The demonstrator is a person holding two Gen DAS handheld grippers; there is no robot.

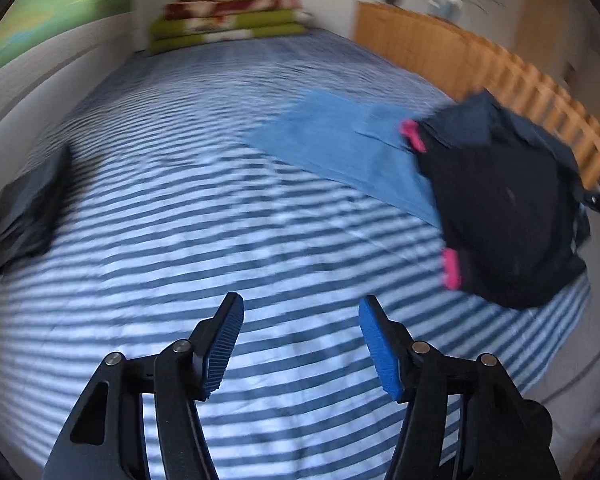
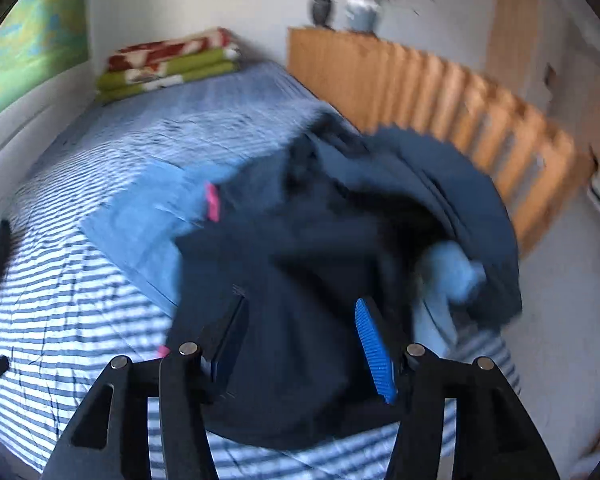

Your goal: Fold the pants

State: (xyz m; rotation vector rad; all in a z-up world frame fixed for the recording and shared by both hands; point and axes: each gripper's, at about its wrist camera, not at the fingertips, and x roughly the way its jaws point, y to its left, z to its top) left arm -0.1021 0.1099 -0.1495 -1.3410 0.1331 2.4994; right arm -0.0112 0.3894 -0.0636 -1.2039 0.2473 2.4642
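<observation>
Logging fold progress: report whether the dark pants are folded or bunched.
Bunched: the dark pants sit in a crumpled heap on the striped bed, partly over a blue garment.

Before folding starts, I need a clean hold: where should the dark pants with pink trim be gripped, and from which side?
Probably the pink-trimmed edge of the dark pants, approached from the striped bed's open side: that hem faces bare sheet, while the rest is a bunched heap.

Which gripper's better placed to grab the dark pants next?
Right, probably. The right gripper is open directly over the dark pants, fabric showing between its fingers. The left gripper is open over bare striped sheet, with the pants off to its right in its view. Frames are blurred.
</observation>
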